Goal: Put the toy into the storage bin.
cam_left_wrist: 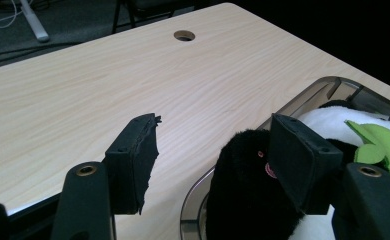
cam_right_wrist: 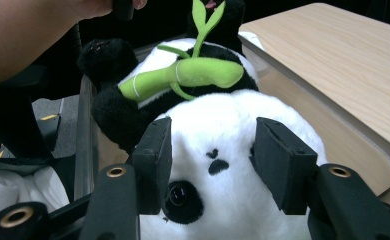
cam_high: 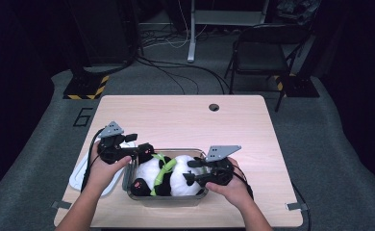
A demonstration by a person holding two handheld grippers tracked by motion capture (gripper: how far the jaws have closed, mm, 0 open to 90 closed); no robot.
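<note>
A light wooden table [cam_high: 185, 120] with a round cable hole [cam_high: 214, 107] near its far edge carries a clear plastic bin [cam_high: 129, 174] at the front and a white lid [cam_high: 80, 175] beside it

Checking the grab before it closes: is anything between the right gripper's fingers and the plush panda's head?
Nothing visible. The right gripper has its fingers on either side of the plush panda head in the clear tray, with only white fur between them.
</note>
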